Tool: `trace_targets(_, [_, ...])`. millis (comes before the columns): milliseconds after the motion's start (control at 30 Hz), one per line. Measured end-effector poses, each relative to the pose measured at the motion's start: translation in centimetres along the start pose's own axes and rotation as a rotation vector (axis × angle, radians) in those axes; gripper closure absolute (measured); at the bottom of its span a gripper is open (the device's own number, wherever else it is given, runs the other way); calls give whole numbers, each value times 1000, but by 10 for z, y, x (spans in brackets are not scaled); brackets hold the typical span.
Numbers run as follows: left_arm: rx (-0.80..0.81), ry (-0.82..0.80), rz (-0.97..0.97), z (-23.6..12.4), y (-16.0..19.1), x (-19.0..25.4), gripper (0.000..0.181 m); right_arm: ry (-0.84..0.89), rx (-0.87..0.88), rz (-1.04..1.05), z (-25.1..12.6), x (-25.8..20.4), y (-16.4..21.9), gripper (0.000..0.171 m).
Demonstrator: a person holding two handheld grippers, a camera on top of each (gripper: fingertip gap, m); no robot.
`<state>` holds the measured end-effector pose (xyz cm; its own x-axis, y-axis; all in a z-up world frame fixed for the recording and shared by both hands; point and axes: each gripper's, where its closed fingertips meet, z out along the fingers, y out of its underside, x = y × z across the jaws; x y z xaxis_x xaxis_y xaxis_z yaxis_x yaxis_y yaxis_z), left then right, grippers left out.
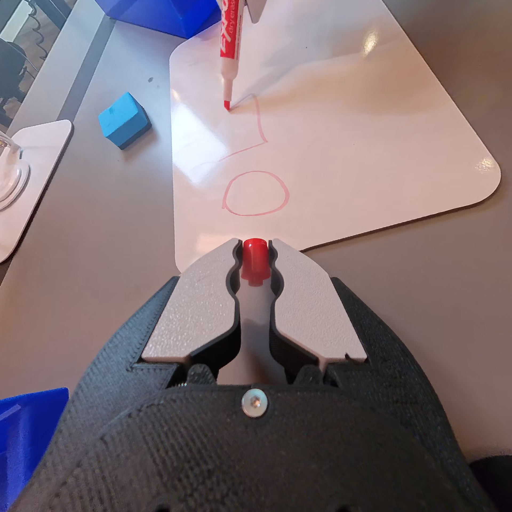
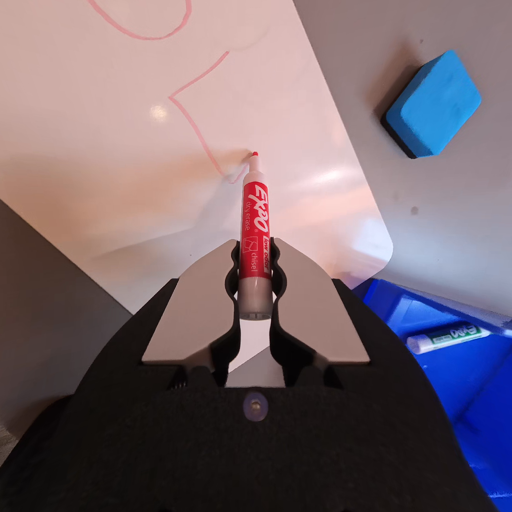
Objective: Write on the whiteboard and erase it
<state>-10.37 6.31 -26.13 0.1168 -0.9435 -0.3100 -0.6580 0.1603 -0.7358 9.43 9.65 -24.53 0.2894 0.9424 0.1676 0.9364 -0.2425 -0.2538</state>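
Whiteboard [image 1: 360, 155] lies flat on the grey table [image 1: 91, 221], and we see red strokes on it: a closed loop [image 1: 256, 193] and a bent line [image 1: 259, 124]. Our right gripper [image 2: 255, 249] is clamped on the red marker [image 2: 253, 219], whose tip touches the board at the end of the bent line. Our left gripper [image 1: 255, 249] pinches the red cap [image 1: 255, 261] just over the board's near edge. A blue bin [image 2: 443, 374] beside the board holds a green-labelled marker [image 2: 446, 339], which only the right wrist view shows; a second blue bin [image 1: 25, 432] shows at the lower left of the left wrist view. The left wrist view alone shows a smaller white board [image 1: 41, 171] with a clear glass object [image 1: 11, 171] on it. A blue eraser [image 1: 124, 124] sits on the table just beside the board.
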Motion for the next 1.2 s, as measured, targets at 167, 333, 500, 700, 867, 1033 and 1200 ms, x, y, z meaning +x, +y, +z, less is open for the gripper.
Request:
trace_targets(167, [3,1,-1,-1,0,0,164,7,-9,-12,5,10,-9,152])
trace_targets(333, [7,3,-4,-1,0,0,164,10,-25,-19,11,16,-14,152])
trace_targets(500, [7,4,-5,-1,0,0,164,2,-29,-30,13,18,-19,152])
trace_targets(700, [7,6,-5,-1,0,0,164,-11,-20,-50,13,13,-27,152])
trace_targets(867, [7,4,-2,-2,-1,0,164,-23,-3,-81,16,4,-40,152])
trace_targets(1033, [10,2,0,-2,-2,0,164,-34,26,-113,18,-3,-54,152])
trace_targets(1200, [18,-2,-2,-3,-3,0,164,-8,184,-80,-6,5,-70,152])
